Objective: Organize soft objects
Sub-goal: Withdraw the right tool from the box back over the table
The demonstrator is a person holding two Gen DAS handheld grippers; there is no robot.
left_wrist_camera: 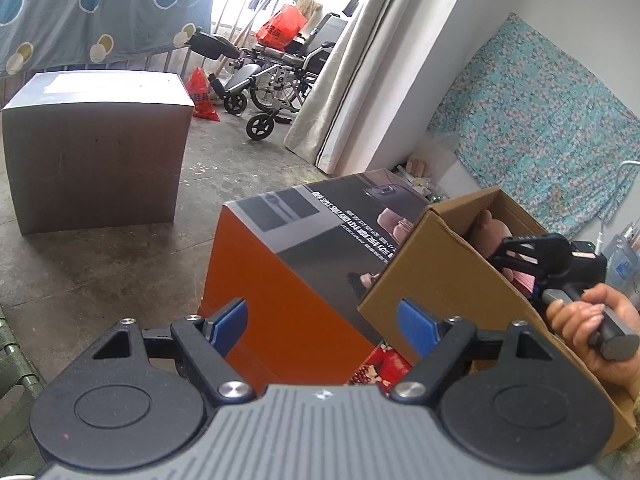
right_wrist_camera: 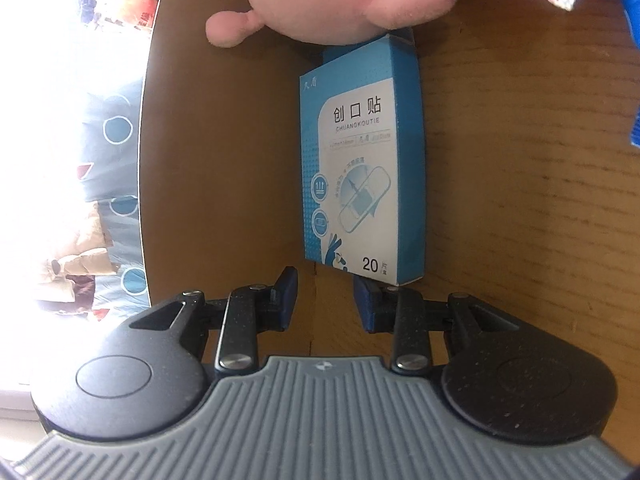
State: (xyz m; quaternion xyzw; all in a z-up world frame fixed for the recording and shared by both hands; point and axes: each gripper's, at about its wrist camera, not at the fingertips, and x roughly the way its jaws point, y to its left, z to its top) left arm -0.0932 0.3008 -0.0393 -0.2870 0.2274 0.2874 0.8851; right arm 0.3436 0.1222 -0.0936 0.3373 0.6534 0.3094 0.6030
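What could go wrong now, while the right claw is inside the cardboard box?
1. The right claw is half open, right at the blue plaster box, which is not a soft thing; it may pick that instead of the pink plush toy.
2. The cardboard box sits tilted against the orange box; a push inside could slide or tip it, as the left claw is open and holds nothing.
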